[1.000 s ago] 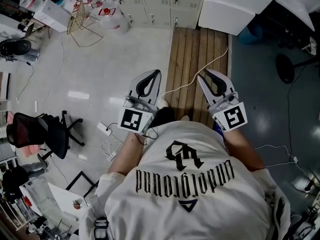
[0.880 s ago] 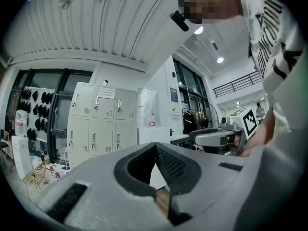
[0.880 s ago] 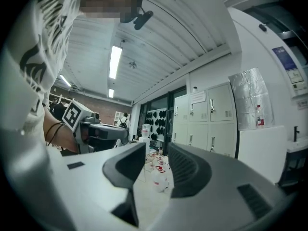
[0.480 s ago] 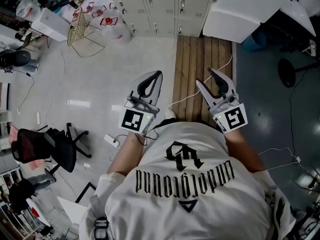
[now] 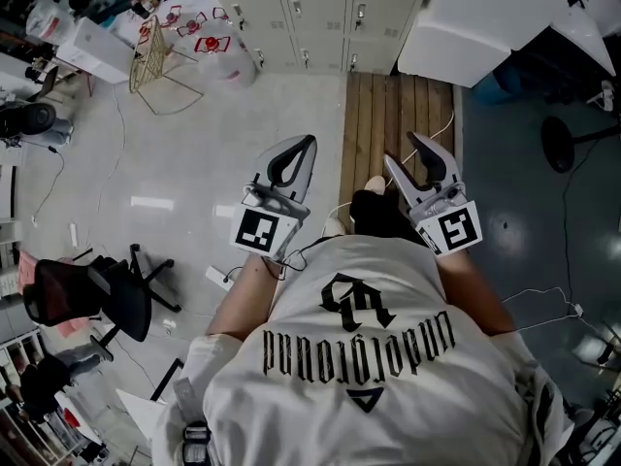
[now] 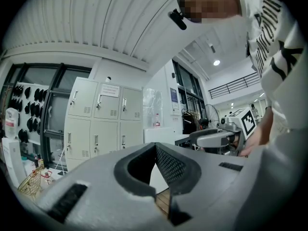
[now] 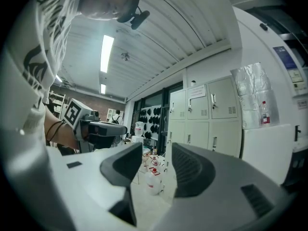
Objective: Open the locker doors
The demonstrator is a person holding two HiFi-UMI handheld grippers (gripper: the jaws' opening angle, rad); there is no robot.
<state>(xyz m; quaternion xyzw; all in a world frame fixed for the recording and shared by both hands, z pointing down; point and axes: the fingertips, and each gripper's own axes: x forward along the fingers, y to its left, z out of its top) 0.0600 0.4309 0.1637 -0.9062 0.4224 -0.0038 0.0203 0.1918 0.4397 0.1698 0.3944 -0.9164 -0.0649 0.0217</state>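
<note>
We find the lockers (image 5: 315, 13) at the far wall, beyond the pale floor and the wooden floor strip (image 5: 398, 115). Every door in view is closed, handles untouched. The left gripper view shows the same bank (image 6: 103, 124) shut, well apart from the gripper.

The left gripper (image 5: 307, 146) has its jaws together on nothing. The right gripper (image 5: 403, 149) has its jaws apart, having just been opening, and nothing stands between them. Both point level toward the lockers.

We judge that no part of the task is done. What is left is to close the distance, take a door handle and pull each door open.

A wire basket (image 5: 150, 37) and plastic jugs (image 5: 218, 42) stand just beside the lockers' left end.
</note>
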